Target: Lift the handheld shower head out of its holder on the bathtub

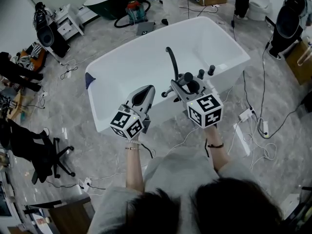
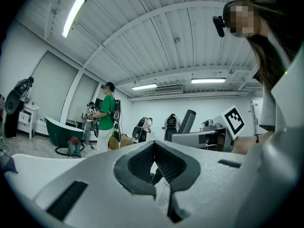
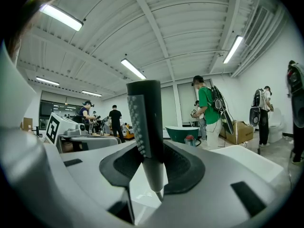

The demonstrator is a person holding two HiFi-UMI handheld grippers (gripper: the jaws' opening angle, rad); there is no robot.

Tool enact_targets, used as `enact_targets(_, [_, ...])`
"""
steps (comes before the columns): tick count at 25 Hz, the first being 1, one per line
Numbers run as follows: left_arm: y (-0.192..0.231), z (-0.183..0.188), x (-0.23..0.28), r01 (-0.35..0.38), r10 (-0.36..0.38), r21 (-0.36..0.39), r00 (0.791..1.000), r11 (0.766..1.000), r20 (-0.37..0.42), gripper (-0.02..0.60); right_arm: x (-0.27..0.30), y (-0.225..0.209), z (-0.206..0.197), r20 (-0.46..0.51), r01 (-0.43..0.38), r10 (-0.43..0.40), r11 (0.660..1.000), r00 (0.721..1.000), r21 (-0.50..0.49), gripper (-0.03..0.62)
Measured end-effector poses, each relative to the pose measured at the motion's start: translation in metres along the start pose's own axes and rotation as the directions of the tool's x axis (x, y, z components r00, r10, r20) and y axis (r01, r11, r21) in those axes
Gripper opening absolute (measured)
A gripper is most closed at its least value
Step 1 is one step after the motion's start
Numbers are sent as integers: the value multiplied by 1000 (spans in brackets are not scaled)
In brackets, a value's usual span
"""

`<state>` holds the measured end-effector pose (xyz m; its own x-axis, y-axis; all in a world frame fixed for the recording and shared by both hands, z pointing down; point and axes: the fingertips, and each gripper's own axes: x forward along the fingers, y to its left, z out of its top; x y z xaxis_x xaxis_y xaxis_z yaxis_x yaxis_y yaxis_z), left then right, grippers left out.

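The left gripper (image 1: 145,92) hovers over the near rim of the white bathtub (image 1: 141,67), at 7 o'clock from the curved black spout (image 1: 171,60). Its jaws meet at the tips with nothing between them (only a keyhole gap lower down). At 5 o'clock from the spout, the right gripper (image 1: 187,84) is clamped on the dark handheld shower head (image 3: 145,118), which stands upright between the pads, nozzle face turned left.

bathtub (image 1: 141,65): glossy smooth white. shower head (image 3: 149,108): matt dark plastic, studded face. right gripper (image 3: 153,151) shell: matt grey plastic; pads (image 3: 122,164) dark, ribbed. floor (image 1: 73,96): grey stone-look tile.
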<state>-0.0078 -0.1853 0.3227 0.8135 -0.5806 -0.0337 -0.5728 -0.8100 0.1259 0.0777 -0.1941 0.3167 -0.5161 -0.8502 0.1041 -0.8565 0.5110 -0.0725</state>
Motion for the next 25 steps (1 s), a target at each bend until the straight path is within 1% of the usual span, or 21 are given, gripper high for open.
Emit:
enact_targets(5, [1,-1,2,-1,1,2,1000,1000,-2,6,1,-2,-1,-1,2,-2,1000,1000,-8,130])
enact_targets(11, [1,-5,3,7,-7,-6,1000,1000,-17,6,3,-2,-2,-3,-17,17,1000,1000,10,132])
enact_targets(25, [-3,-14,8,19,-19,-12,999,1000,-34,6,4,-2,-11,-10,-27,27,1000,1000,12,132])
